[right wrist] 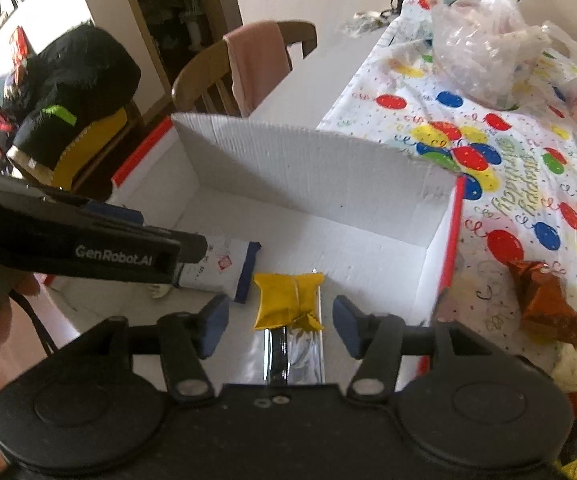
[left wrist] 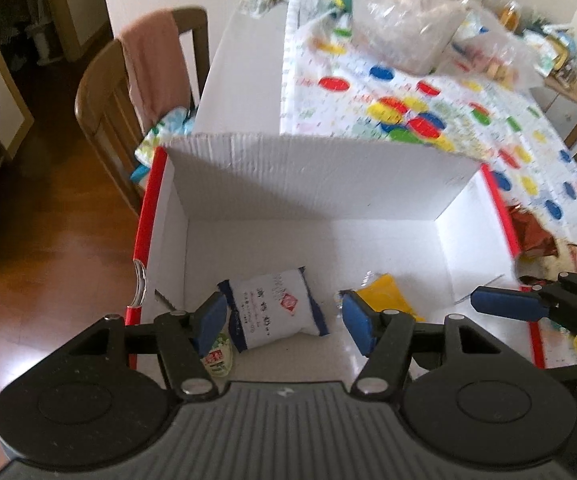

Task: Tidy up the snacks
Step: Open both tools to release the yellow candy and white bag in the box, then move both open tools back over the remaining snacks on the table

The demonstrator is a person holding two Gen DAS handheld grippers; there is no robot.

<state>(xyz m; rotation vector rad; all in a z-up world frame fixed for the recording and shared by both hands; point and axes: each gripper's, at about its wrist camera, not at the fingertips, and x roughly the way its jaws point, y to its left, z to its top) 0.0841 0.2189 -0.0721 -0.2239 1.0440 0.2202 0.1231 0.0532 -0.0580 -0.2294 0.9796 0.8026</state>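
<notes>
Left wrist: three snack packets point(left wrist: 276, 308) in box point(left wrist: 320, 176).

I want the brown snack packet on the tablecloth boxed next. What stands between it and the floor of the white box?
Only the box's own right wall with its red rim stands between the brown packet and the box floor; the packet must be lifted over it. The floor beyond is bare, past the yellow packet. The right gripper is open and empty.

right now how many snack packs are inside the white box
3: a white and blue pack near the left wall, a yellow and silver pack right of it, and a small green-labelled one at the near edge. Others may be hidden.
</notes>
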